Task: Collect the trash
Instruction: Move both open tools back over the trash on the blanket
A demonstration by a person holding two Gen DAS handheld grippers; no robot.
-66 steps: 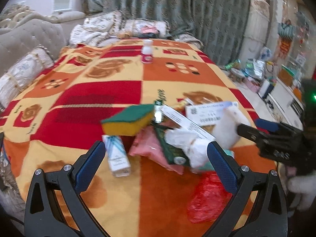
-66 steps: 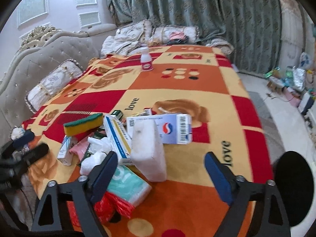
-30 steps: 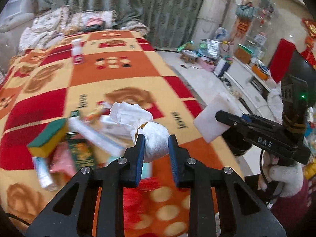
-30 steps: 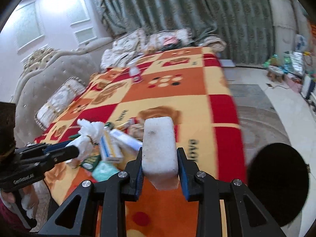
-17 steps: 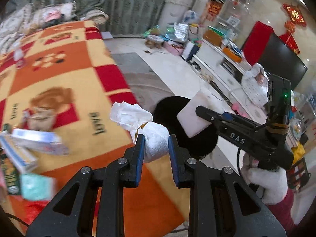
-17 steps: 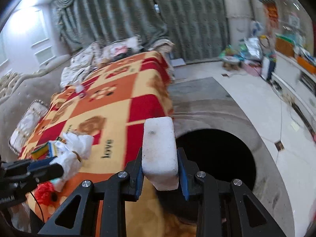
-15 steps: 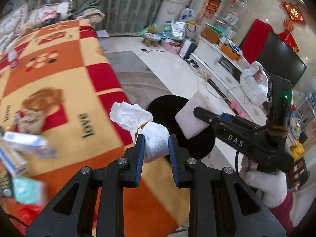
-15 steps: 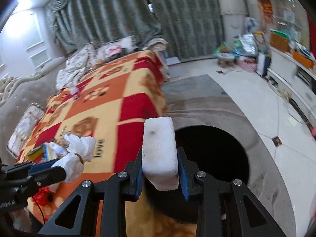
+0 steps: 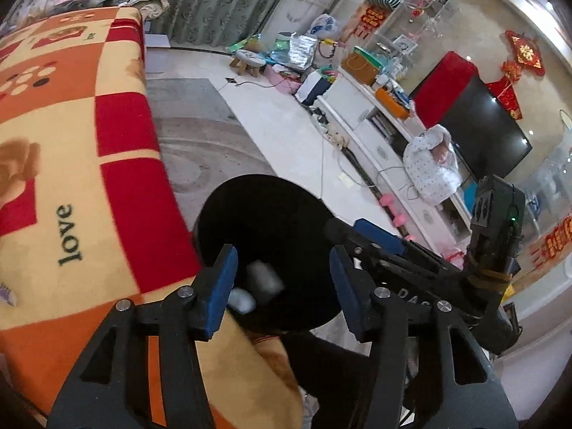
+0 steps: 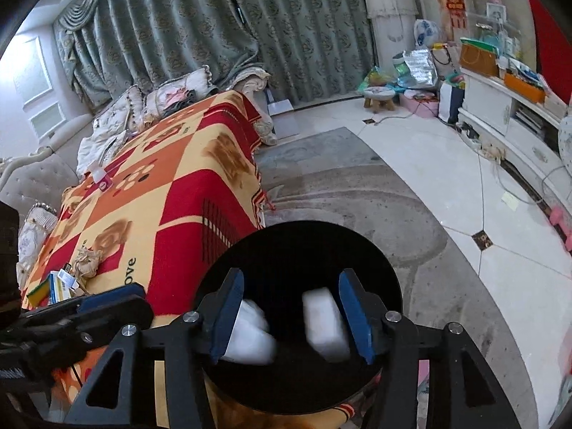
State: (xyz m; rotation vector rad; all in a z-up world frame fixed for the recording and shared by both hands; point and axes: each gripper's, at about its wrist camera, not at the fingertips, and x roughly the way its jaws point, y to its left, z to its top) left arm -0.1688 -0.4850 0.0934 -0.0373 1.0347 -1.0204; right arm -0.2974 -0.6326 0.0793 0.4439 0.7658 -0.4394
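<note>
Trash blurred white (image 10: 327,323), inside black bin (image 10: 357,250), both claws opening, empty

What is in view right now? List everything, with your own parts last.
bin: one, black, on the floor beside the blanket, under both claws
foam block: one, white, blurred, inside the bin's mouth
tissue wad: one, white, blurred, inside the bin's mouth
blanket: one, red, orange and yellow checks
leftover trash: a small pile, mixed colours, on the blanket
bottle: one, white, far end of the blanket
television: one, black, by the wall
left claw: opening, nothing between the pads
right claw: opening, nothing gripped
</note>
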